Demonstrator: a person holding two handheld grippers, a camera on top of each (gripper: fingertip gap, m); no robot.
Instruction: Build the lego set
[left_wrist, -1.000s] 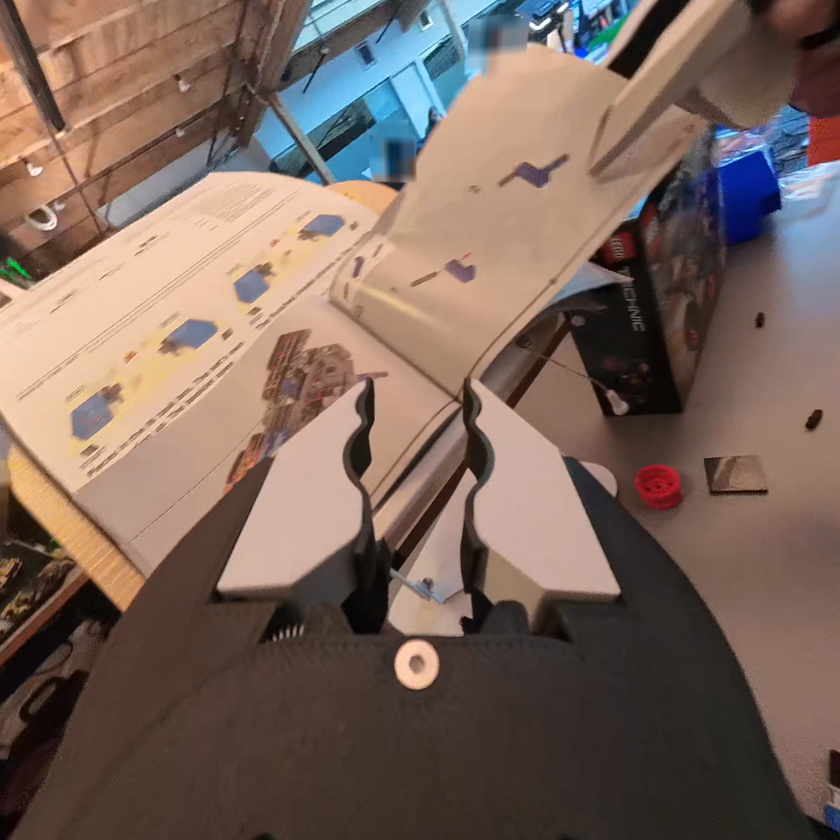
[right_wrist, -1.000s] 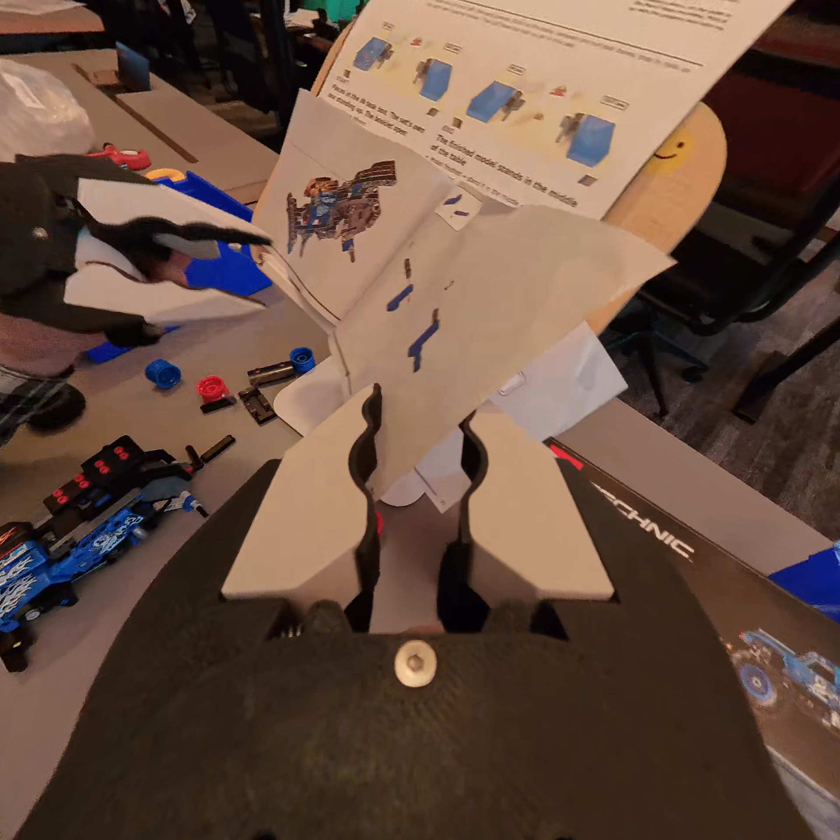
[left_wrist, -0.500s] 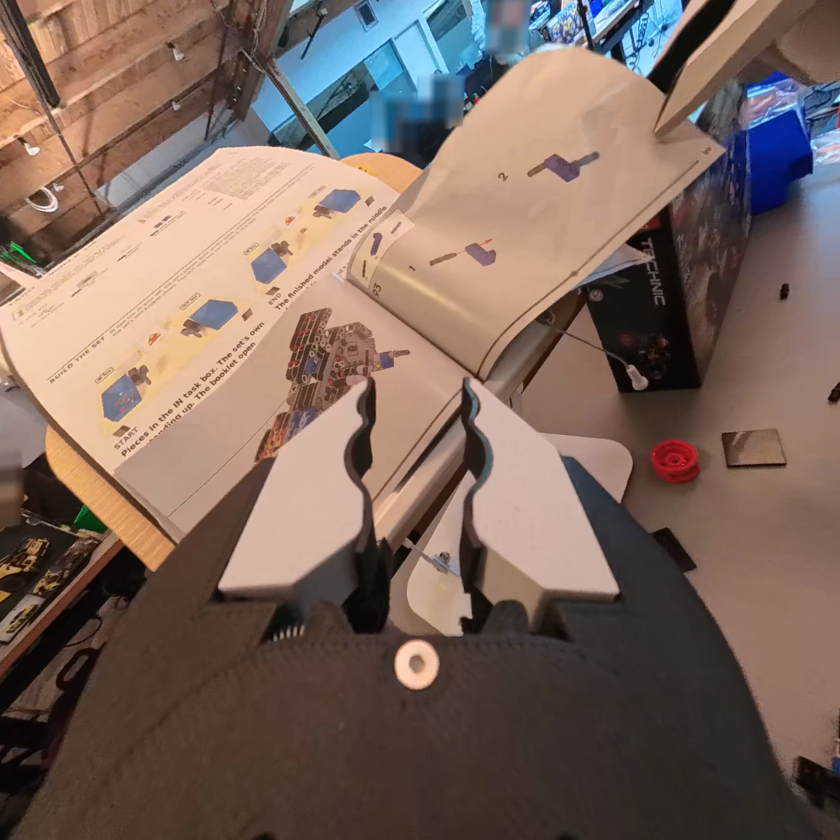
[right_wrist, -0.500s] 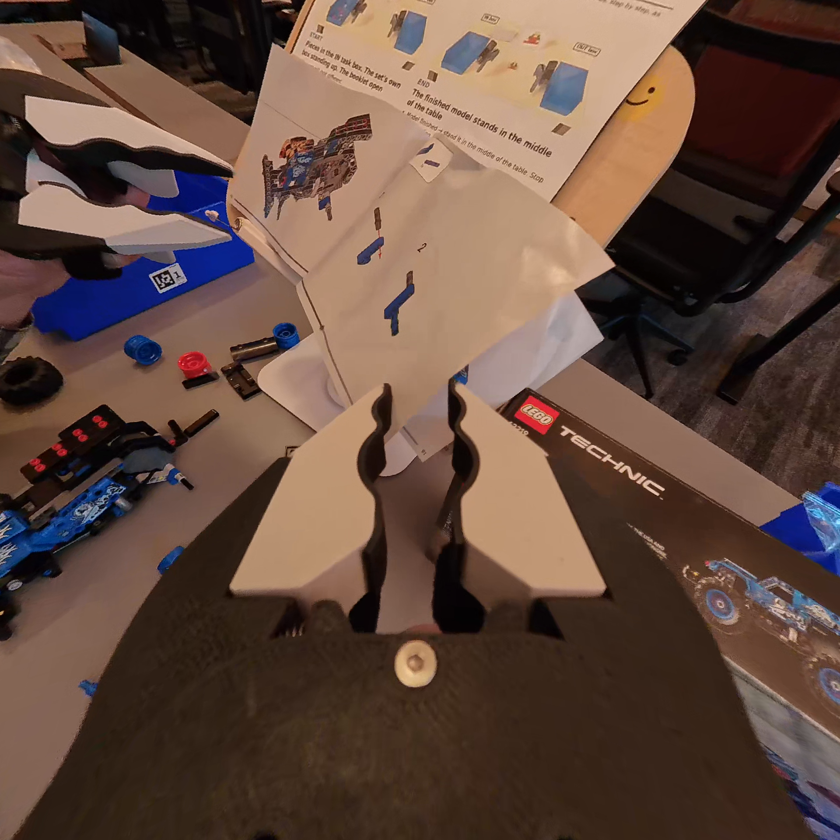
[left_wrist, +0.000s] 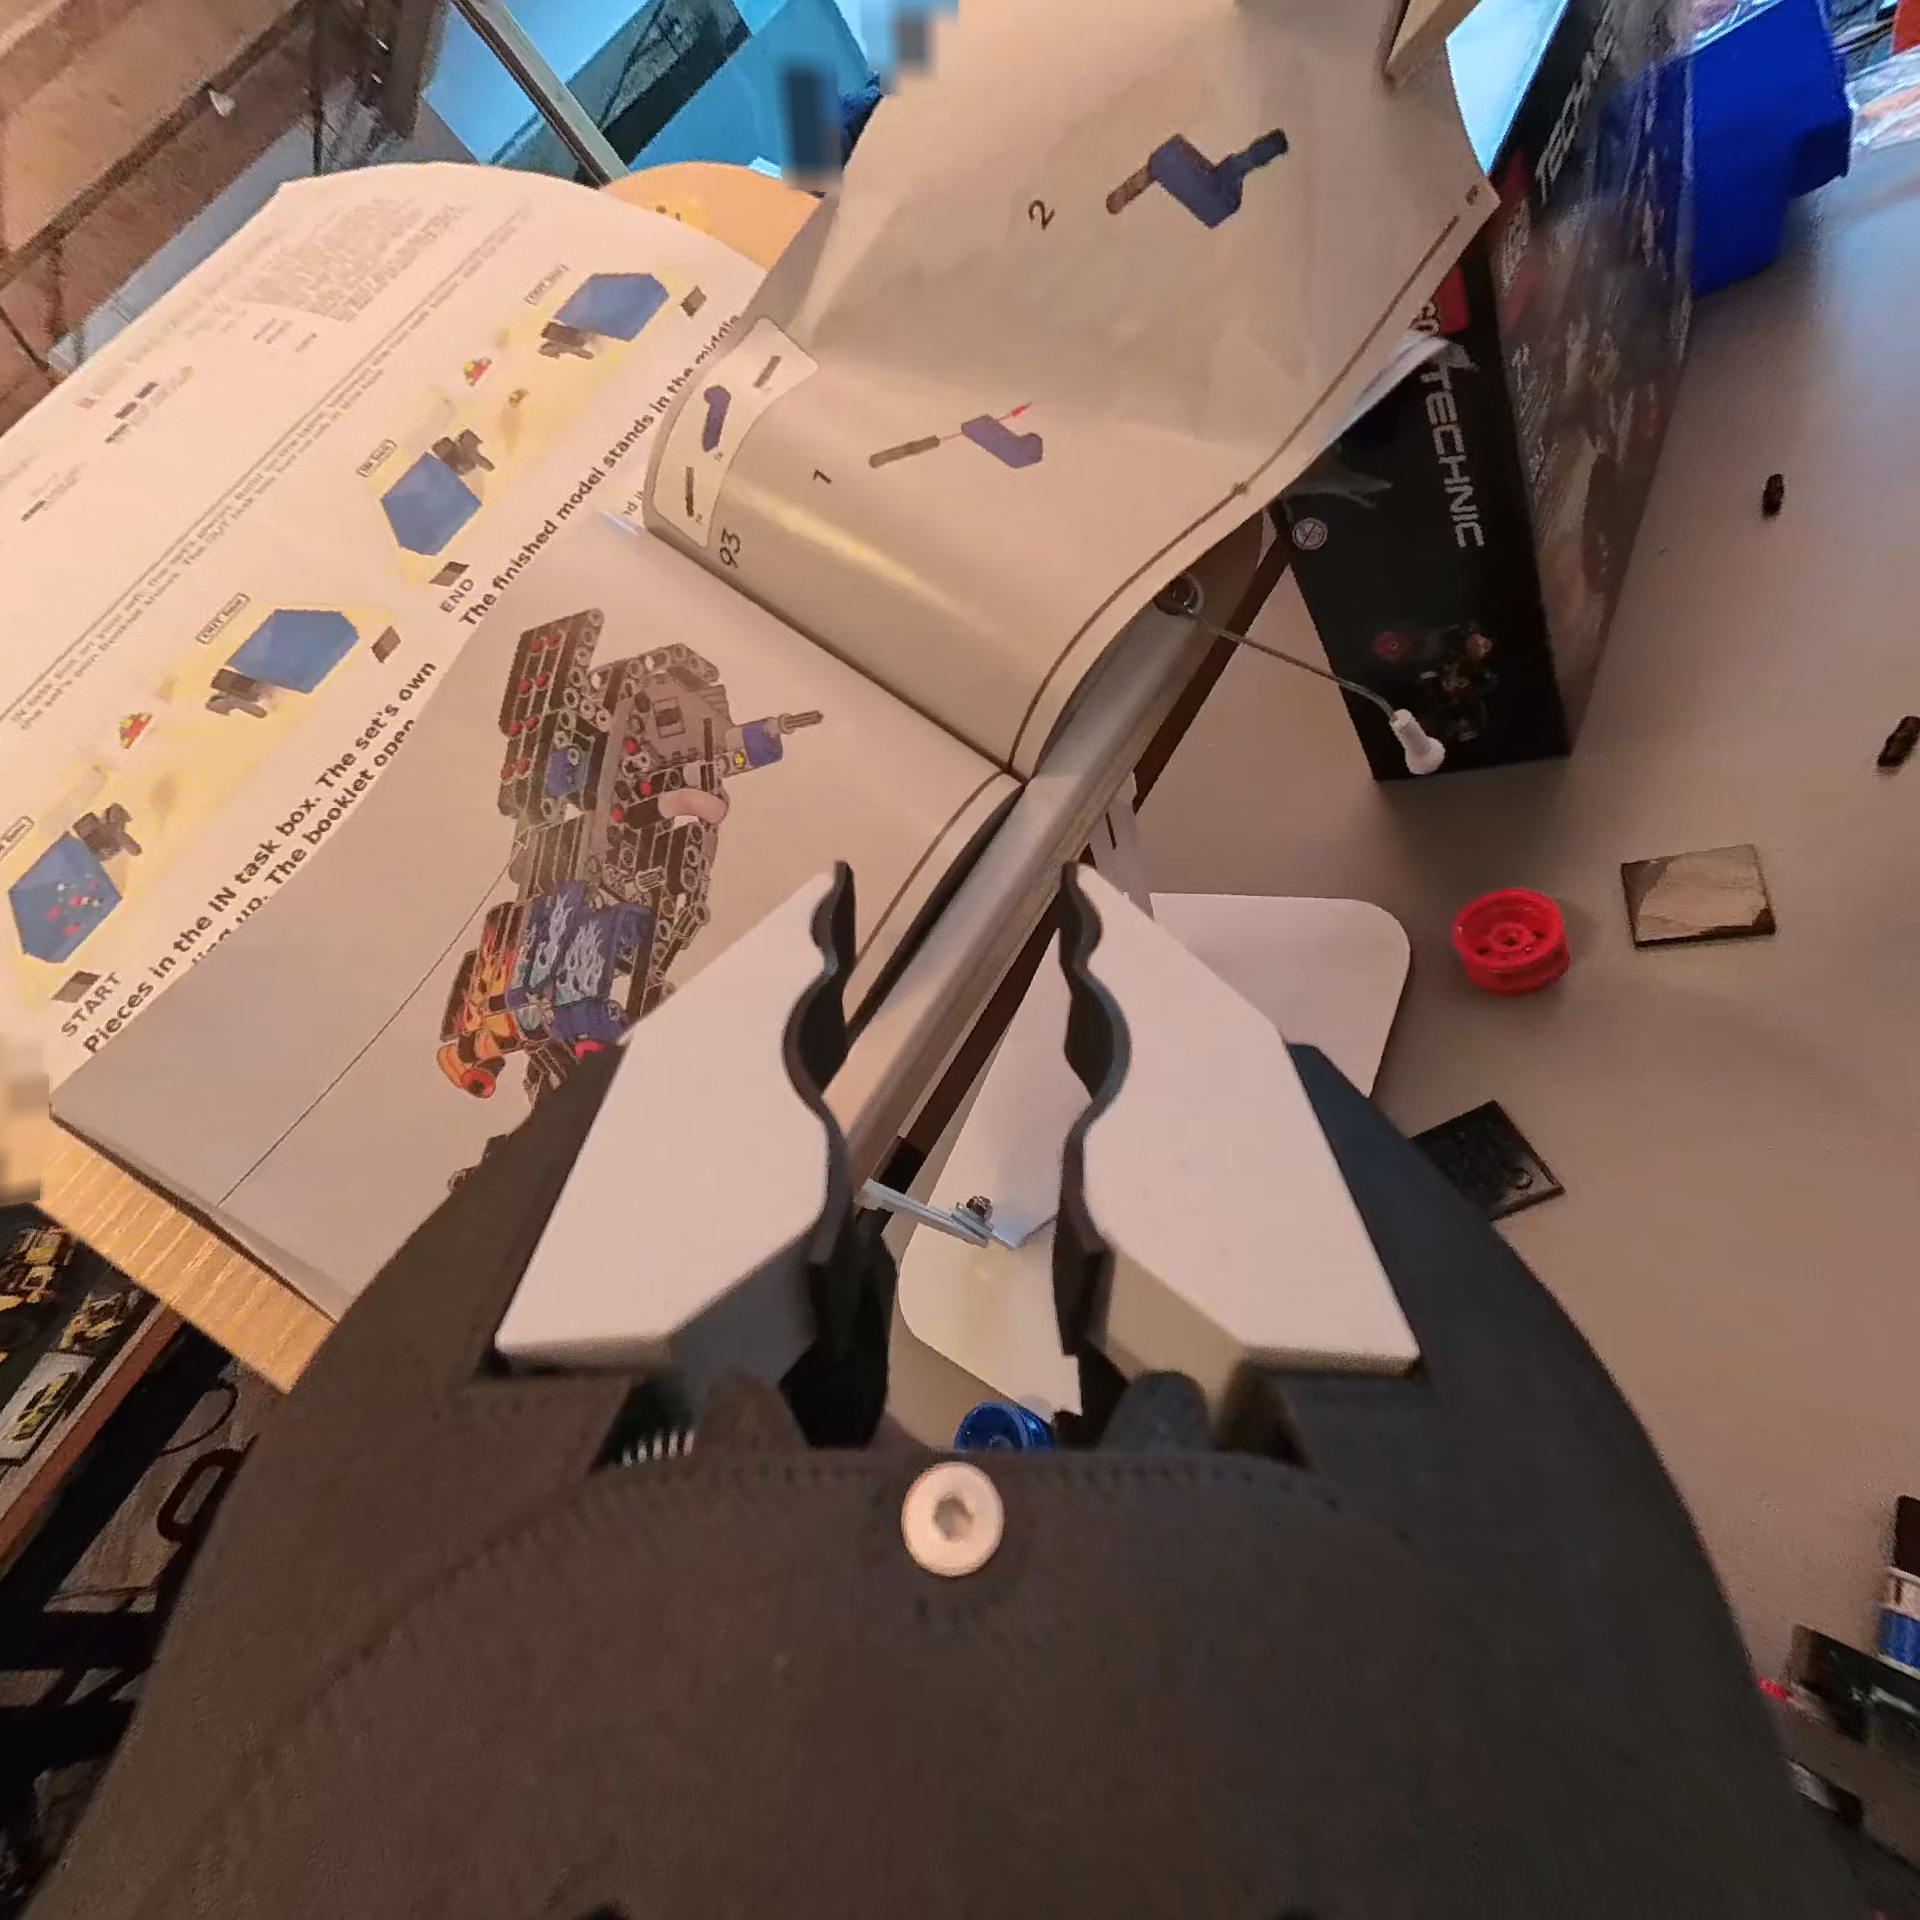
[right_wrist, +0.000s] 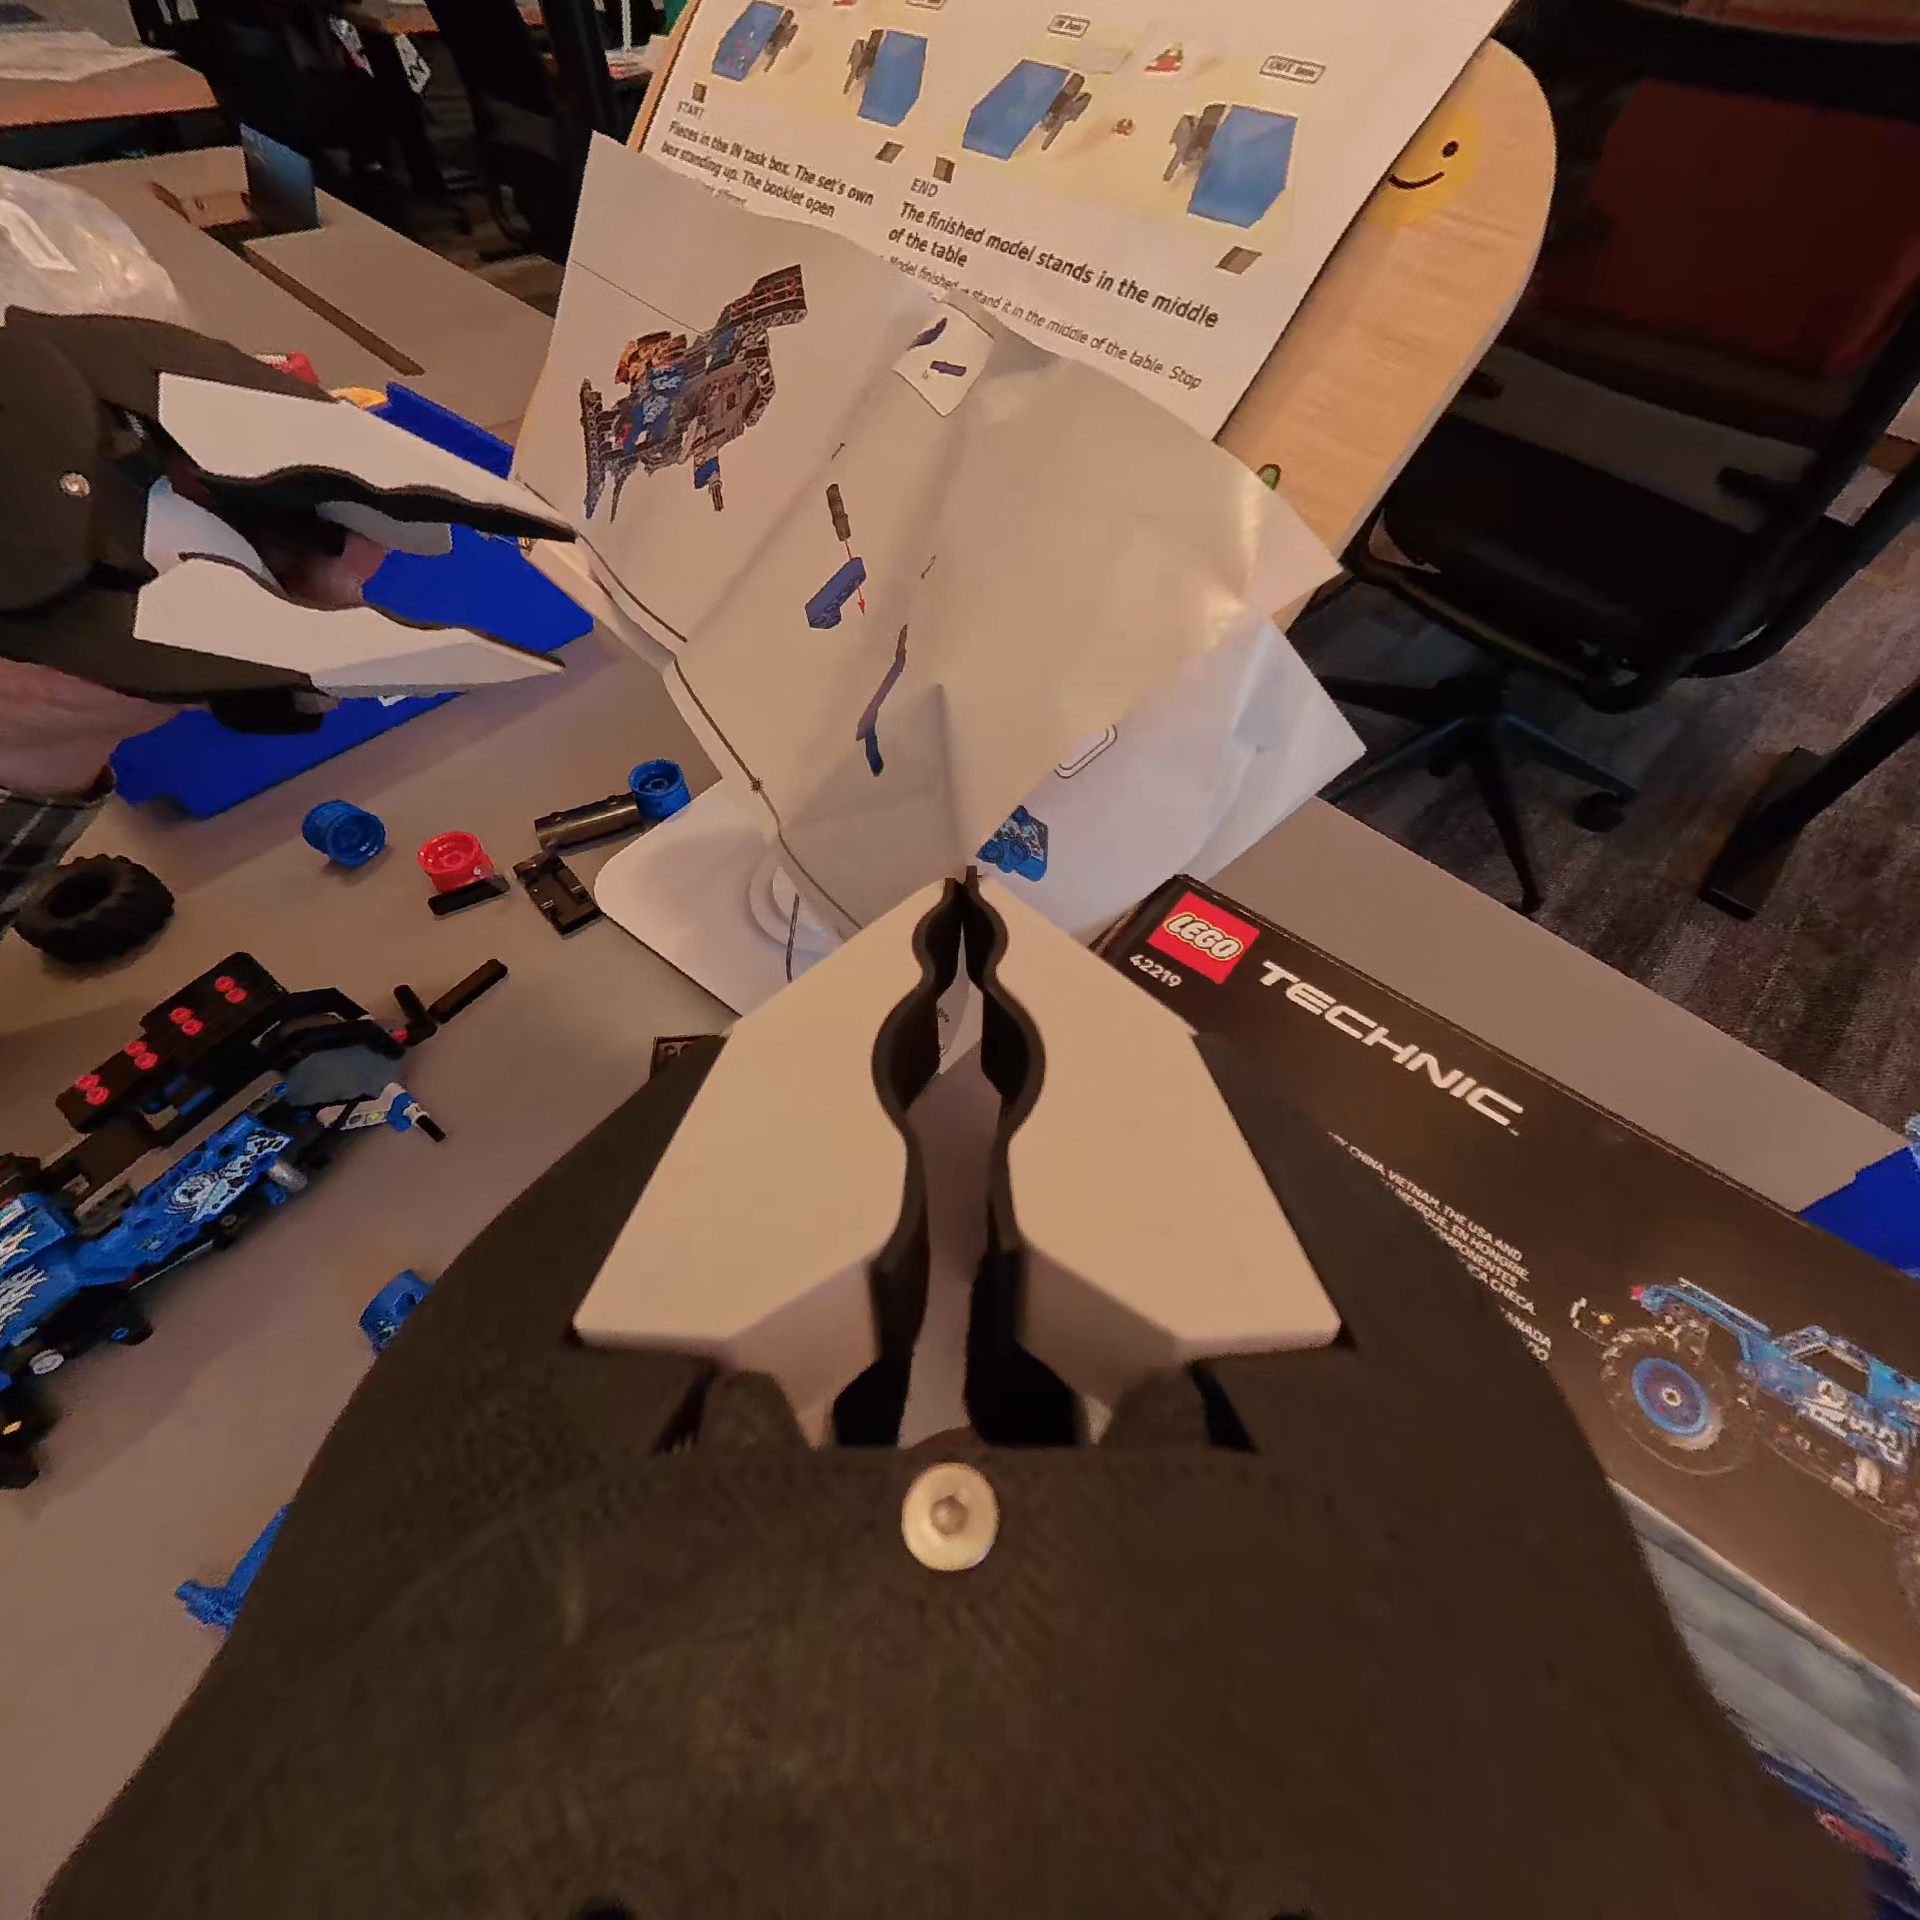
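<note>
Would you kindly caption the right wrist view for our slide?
Right gripper shut on an instruction booklet page; half-built blue truck waits on the table.

Left gripper (left_wrist: 951, 935): jaws apart, nothing between the fingers; gap points at the metal ledge of the book stand (left_wrist: 987, 925). Instruction booklet (left_wrist: 499, 862) lies open on the stand, ahead and to the left of the fingers. Its right-hand page (left_wrist: 1039, 343) is lifted and curled, further ahead. Printed sheet (left_wrist: 291, 416) sits behind the booklet, far left. Set box (left_wrist: 1496, 520) stands upright ahead to the right, beyond the stand. Red wheel hub (left_wrist: 1512, 940) on the grey table (left_wrist: 1662, 1195), right of the fingertips; dark flat tile (left_wrist: 1699, 894) just beyond it. Blue wheel hub (left_wrist: 997, 1425) shows low between the finger bases.
</note>
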